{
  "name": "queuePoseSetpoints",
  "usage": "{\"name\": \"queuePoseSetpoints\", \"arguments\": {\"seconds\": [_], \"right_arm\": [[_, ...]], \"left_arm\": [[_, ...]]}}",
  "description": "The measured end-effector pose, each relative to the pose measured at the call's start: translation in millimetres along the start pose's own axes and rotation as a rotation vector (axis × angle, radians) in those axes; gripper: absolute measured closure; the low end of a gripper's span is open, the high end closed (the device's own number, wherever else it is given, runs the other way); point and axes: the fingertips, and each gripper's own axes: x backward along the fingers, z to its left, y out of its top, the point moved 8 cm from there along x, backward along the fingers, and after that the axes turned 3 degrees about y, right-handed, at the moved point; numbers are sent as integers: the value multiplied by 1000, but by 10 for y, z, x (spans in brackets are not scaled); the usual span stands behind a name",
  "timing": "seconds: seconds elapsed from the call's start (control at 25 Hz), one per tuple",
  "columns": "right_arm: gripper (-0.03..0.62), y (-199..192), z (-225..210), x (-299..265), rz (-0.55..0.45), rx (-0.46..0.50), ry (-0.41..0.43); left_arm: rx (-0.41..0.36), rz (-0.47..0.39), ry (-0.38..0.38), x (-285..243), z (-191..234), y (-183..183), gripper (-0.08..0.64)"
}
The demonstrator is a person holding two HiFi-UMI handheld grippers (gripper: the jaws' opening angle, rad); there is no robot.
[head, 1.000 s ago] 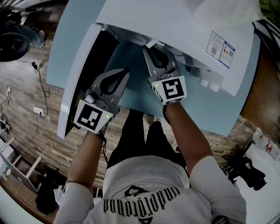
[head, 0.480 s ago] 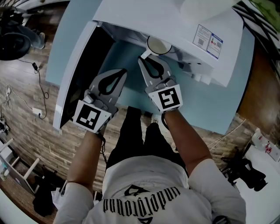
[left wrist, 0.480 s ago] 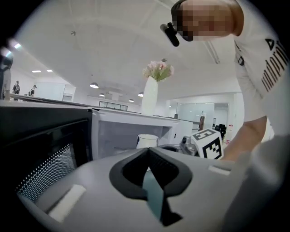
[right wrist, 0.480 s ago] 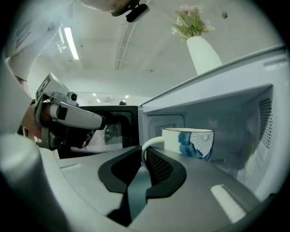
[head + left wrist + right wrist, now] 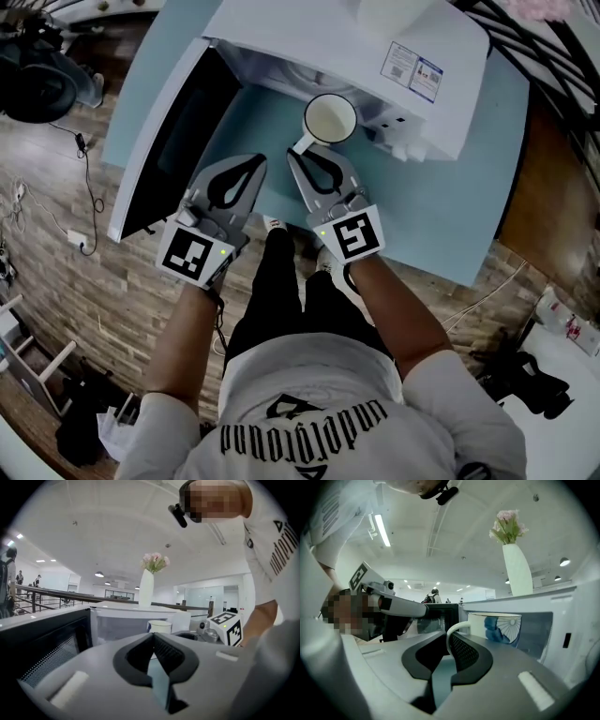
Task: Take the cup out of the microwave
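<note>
Gripping the white, blue-patterned cup (image 5: 330,119) by its handle, the right gripper (image 5: 302,150) holds it just outside the open microwave (image 5: 300,33), over the blue surface (image 5: 441,216). The left gripper (image 5: 258,161), jaws closed and empty, hovers beside the door (image 5: 173,131).

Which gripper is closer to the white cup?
Right. The right gripper is clamped on the handle of the cup, at the mouth of the microwave. The left gripper is off to the cup's left, beside the open door, shut on nothing.
</note>
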Motion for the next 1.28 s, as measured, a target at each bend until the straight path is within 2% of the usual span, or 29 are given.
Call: {"name": "queuePoseSetpoints", "arguments": {"seconds": [0.56, 0.84, 1.0, 1.28], "right_arm": [[554, 1197, 428, 1095, -145, 62, 108], [554, 1701, 559, 1671, -181, 88, 134], [554, 1920, 572, 1912, -208, 116, 144], [554, 2121, 582, 2271, -231, 125, 145]], "left_arm": [[-64, -112, 59, 633, -851, 745, 509], [-143, -181, 76, 972, -1259, 1117, 509], [-164, -205, 77, 1087, -1439, 1345, 509], [-193, -241, 81, 1196, -1743, 1518, 509]]}}
